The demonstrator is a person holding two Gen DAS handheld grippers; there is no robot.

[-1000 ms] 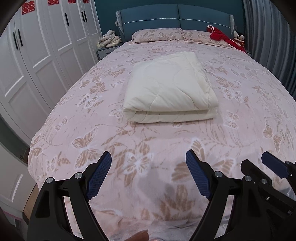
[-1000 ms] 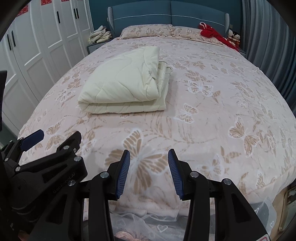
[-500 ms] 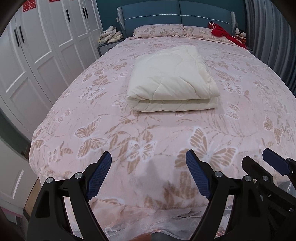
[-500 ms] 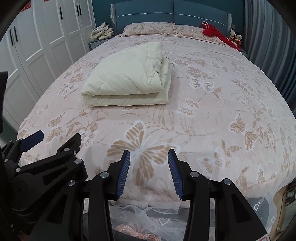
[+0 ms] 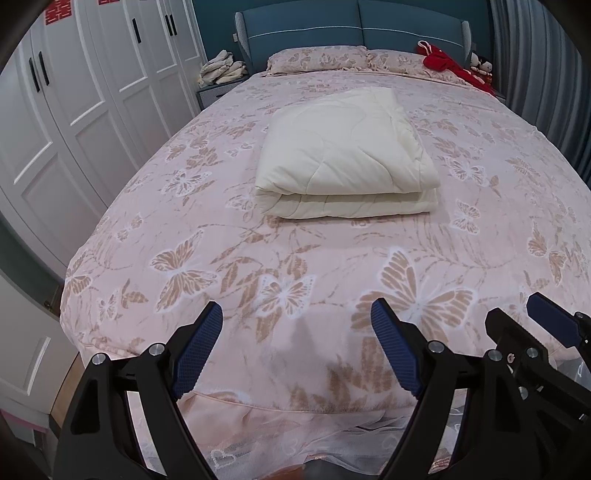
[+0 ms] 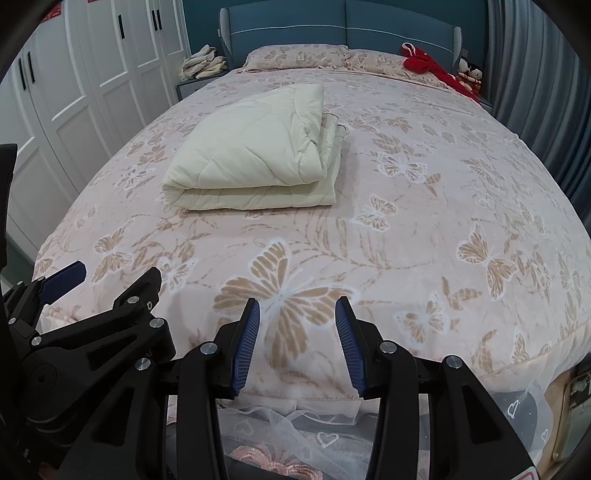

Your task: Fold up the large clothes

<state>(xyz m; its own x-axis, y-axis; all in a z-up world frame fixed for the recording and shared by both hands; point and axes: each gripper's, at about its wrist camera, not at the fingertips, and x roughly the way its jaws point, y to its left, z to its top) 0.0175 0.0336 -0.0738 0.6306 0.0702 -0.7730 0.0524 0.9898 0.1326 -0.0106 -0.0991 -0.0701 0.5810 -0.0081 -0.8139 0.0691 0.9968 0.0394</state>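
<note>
A cream quilted comforter (image 5: 343,155) lies folded into a thick rectangle in the middle of the bed (image 5: 221,258); it also shows in the right wrist view (image 6: 258,151). My left gripper (image 5: 297,328) is open wide and empty, held above the foot edge of the bed, well short of the comforter. My right gripper (image 6: 297,321) is open and empty, beside the left one at the foot of the bed. The right gripper's finger shows at the right in the left wrist view (image 5: 550,319).
The bed has a pink butterfly-print cover, pillows (image 5: 317,61) and a blue headboard (image 5: 351,33). A red garment (image 5: 443,64) lies at the far right. White wardrobes (image 5: 74,110) stand left, a grey curtain (image 6: 535,92) right. A nightstand holds folded cloths (image 5: 221,68).
Both grippers have pulled back from the comforter toward the foot of the bed; the bed's front edge and lace skirt now show. The jaws have not changed.
</note>
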